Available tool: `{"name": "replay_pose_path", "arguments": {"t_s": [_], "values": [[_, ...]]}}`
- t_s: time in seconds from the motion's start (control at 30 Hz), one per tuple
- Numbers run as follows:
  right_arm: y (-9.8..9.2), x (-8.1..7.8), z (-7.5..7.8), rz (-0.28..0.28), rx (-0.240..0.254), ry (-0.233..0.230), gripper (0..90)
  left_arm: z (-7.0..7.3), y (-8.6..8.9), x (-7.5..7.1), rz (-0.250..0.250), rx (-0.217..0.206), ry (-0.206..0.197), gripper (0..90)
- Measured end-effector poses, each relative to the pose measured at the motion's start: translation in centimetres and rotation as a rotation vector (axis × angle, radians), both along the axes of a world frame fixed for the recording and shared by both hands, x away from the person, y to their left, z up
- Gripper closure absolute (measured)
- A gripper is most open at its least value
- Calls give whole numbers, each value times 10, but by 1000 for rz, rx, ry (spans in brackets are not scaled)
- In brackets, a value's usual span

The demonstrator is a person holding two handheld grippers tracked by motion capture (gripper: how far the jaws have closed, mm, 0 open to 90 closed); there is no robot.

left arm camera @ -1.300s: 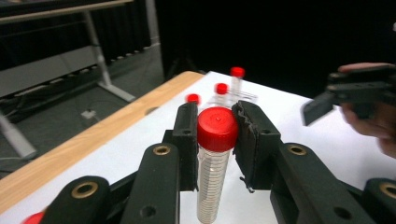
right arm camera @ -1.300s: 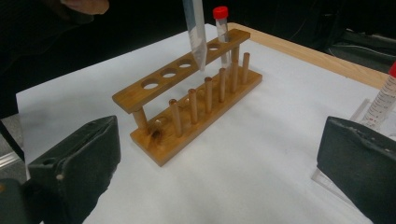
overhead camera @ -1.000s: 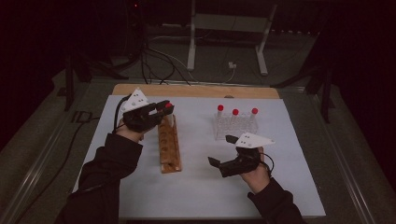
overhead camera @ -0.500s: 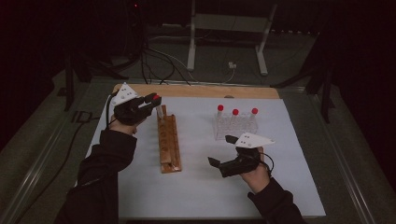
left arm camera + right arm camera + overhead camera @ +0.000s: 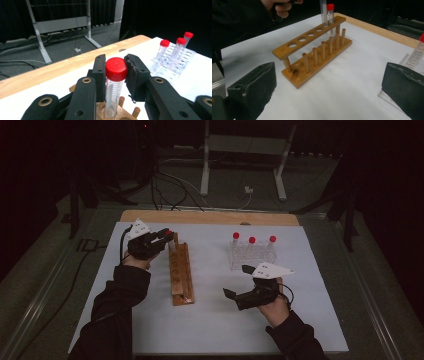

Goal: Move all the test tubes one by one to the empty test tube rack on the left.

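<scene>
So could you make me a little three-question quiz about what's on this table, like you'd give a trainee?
1. True or false: the left gripper is shut on a red-capped tube.
2. How many red-capped tubes stand in the clear plastic rack?
A) one B) three C) five
3. Fill in: the held tube's lower end sits in an end hole of the ____ rack.

Key
1. True: both pads press the tube just under its cap.
2. B: three.
3. Wooden. The right gripper is open and holds nothing, with white table cover between its jaws.
</scene>
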State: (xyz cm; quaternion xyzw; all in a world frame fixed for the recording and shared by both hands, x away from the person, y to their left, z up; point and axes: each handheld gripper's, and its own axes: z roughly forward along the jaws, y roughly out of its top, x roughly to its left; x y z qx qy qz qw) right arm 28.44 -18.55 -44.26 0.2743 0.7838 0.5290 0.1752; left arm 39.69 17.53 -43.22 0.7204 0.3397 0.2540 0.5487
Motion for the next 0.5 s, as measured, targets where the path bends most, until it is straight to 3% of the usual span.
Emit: {"name": "replay_pose_path", "arguments": {"t_s": [0.13, 0.33, 0.5], "values": [[0, 0, -1, 0, -2, 2, 0, -8, -3, 3, 3, 23, 19, 719], [0, 0, 0, 0, -1, 2, 0, -19, -5, 5, 10, 25, 39, 718], [0, 0, -1, 1, -7, 3, 0, -27, -7, 5, 6, 57, 51, 718]]}}
